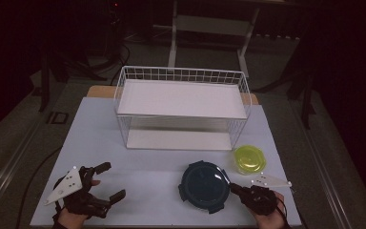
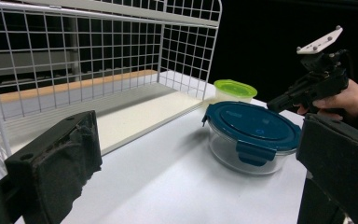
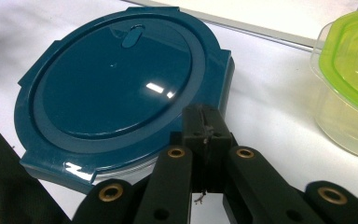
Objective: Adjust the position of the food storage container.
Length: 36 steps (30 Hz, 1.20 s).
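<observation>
Left gripper (image 1: 108, 181) jaws spread wide, holding nothing. Right gripper (image 3: 207, 126) jaws pressed together, tips at the rim of the round clear container with dark blue clip-on lid (image 1: 204, 186). Small clear tub with lime-green lid (image 1: 249, 159) just beyond it, beside white wire two-tier rack (image 1: 181, 107).

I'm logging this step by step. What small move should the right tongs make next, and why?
Probably open, then ease forward over the rim of the blue-lidded glass container. The right tongs are shut and empty at its edge, above the lid's rim, gripping nothing. The left tongs sit open, well apart to the left.
</observation>
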Motion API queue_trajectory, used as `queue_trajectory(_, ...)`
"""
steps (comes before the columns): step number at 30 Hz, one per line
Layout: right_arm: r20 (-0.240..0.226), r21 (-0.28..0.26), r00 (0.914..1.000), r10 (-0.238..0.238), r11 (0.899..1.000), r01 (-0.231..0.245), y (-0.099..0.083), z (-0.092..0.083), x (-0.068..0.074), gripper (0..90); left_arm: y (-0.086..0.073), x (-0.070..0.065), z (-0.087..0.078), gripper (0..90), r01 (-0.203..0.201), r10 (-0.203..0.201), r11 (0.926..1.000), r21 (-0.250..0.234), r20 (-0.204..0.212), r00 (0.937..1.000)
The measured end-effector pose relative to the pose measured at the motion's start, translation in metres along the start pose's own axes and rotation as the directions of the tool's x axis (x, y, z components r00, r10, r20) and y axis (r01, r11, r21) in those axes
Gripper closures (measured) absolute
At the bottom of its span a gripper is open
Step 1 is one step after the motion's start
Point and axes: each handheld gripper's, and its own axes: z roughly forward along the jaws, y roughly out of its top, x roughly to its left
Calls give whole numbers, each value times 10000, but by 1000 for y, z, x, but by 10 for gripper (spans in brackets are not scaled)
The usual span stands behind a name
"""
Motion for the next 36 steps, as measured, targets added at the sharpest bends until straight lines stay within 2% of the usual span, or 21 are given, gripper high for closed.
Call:
queue_trajectory(4, -15, 2, 10000, 49, 10000, -49, 1, 3, 2, 900, 0, 0, 1, 0, 9, -9, 10000, 2, 34, 10000)
queue_trajectory(12, -414, 132, 9991, 49, 9999, -43, 7, 13, 11, 900, 0, 0, 2, 0, 36, -36, 10000, 30, 24, 10000)
queue_trajectory(18, -881, 254, 9961, -57, 9996, 80, 13, 23, 21, 900, -1, 0, 3, 0, 19, -19, 10000, 69, 33, 10000)
queue_trajectory(22, -1135, 338, 9929, -351, 9987, 392, 16, 29, 29, 900, -1, 0, 3, 0, 25, -26, 9999, 98, 26, 10000)
queue_trajectory(32, -1121, 356, 9929, -394, 9984, 437, 11, 28, 32, 900, -1, 1, 3, 0, 38, -38, 9999, 100, 44, 10000)
queue_trajectory(36, -1273, 362, 9911, -388, 9984, 437, 13, 32, 34, 900, -1, 0, 4, 0, -9, 8, 9999, 145, 57, 10000)
